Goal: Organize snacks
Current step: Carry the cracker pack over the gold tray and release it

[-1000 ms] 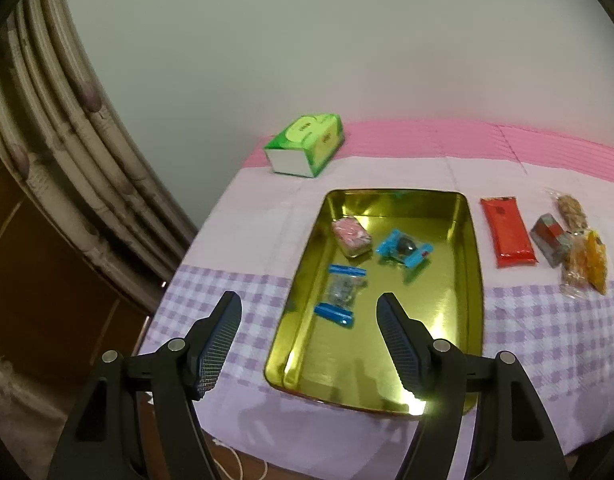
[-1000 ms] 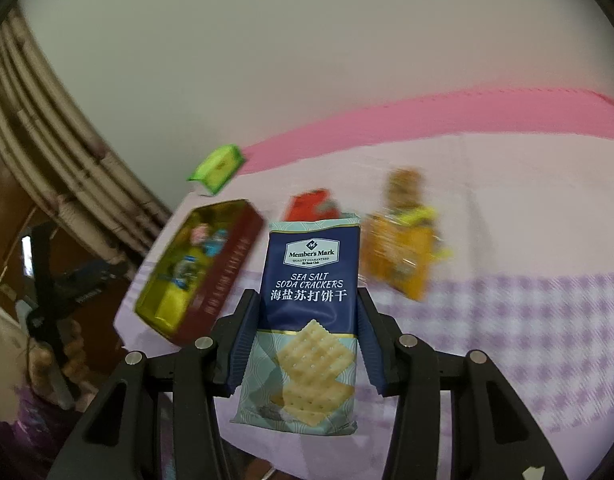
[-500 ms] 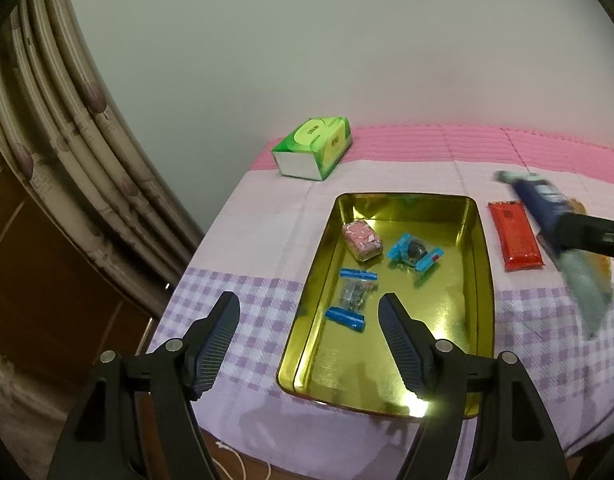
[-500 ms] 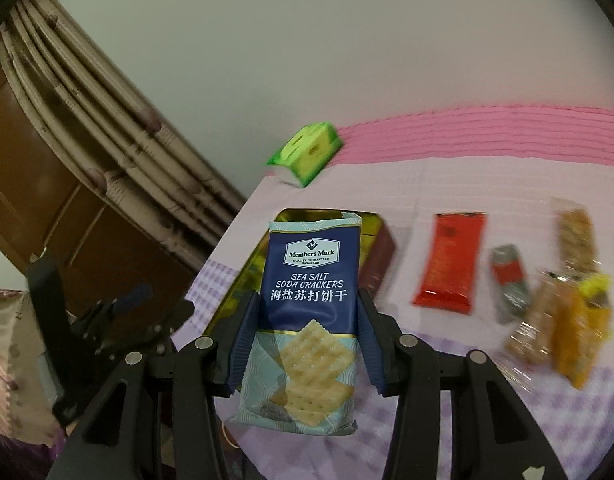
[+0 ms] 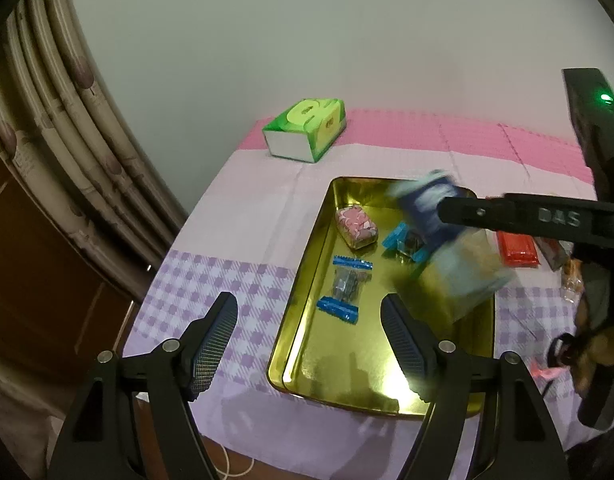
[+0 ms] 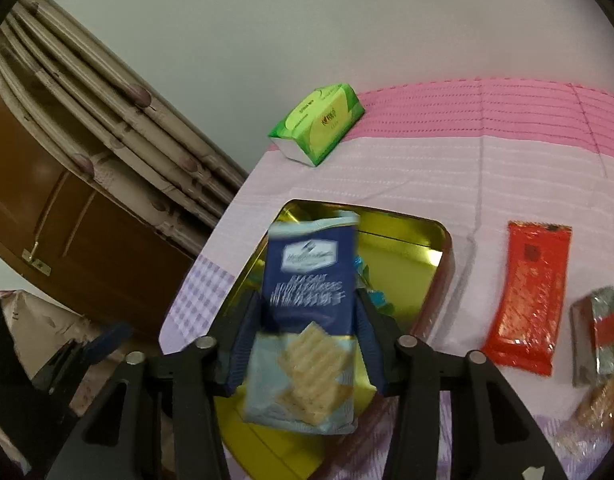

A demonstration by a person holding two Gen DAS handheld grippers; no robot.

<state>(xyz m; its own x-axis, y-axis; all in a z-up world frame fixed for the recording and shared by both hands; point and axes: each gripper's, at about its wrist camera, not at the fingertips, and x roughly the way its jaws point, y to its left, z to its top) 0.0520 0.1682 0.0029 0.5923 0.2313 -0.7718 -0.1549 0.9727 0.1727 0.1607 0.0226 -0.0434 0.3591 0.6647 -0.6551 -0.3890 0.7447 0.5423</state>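
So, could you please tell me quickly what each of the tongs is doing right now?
Left tongs: open, holding nothing, above the gold tin.
Right tongs: closed on the cracker packet, over the tin.

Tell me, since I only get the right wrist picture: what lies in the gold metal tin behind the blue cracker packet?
Observer: The left wrist view shows a pink wrapped sweet in the gold metal tin, towards its far left corner. The blue cracker packet hides it from you.
Operator: Anything else in there?
Observer: A clear packet with blue ends lies left of the tin's middle.
Operator: And what is the other gripper doing?
Observer: The left gripper is open and holds nothing, poised over the tin's near end.
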